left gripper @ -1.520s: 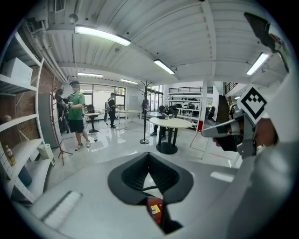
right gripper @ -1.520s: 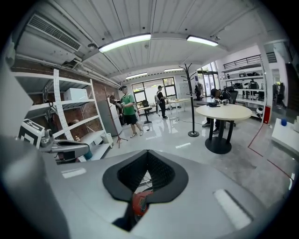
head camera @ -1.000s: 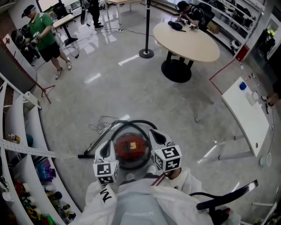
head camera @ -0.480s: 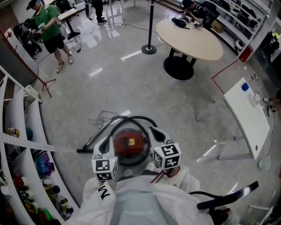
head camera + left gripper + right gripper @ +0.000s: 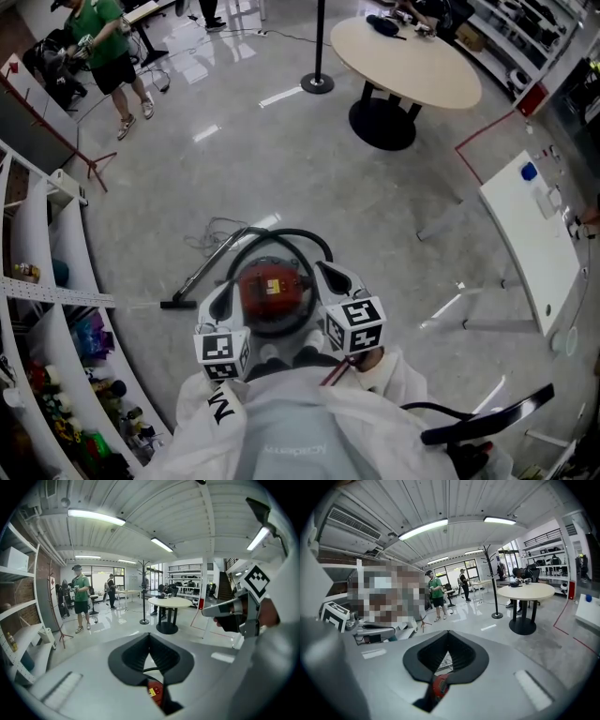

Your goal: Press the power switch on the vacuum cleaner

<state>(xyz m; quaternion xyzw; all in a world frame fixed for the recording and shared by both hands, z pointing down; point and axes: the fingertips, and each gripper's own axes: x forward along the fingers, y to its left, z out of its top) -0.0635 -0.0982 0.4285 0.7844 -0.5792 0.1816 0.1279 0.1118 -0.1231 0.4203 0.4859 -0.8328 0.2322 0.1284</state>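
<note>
The vacuum cleaner (image 5: 275, 291) is a round red canister on the floor right below me, with a yellow label on top. Its black hose (image 5: 281, 236) loops behind it, and the wand (image 5: 204, 272) runs left to a floor nozzle. My left gripper (image 5: 221, 307) hangs over its left side and my right gripper (image 5: 335, 284) over its right side. Both are shut with nothing held. Part of the red body shows below the jaws in the left gripper view (image 5: 154, 693) and the right gripper view (image 5: 439, 685). I cannot make out the power switch.
White shelves (image 5: 56, 309) with small items curve along the left. A round table (image 5: 405, 61) and a post stand (image 5: 317, 82) are further off, and a white table (image 5: 530, 234) is at the right. A person in green (image 5: 103, 47) stands far left. A loose cable (image 5: 211, 234) lies by the wand.
The head view has tilted a little, so everything sits slightly higher in frame. Both grippers keep their places over the vacuum cleaner and stay shut.
</note>
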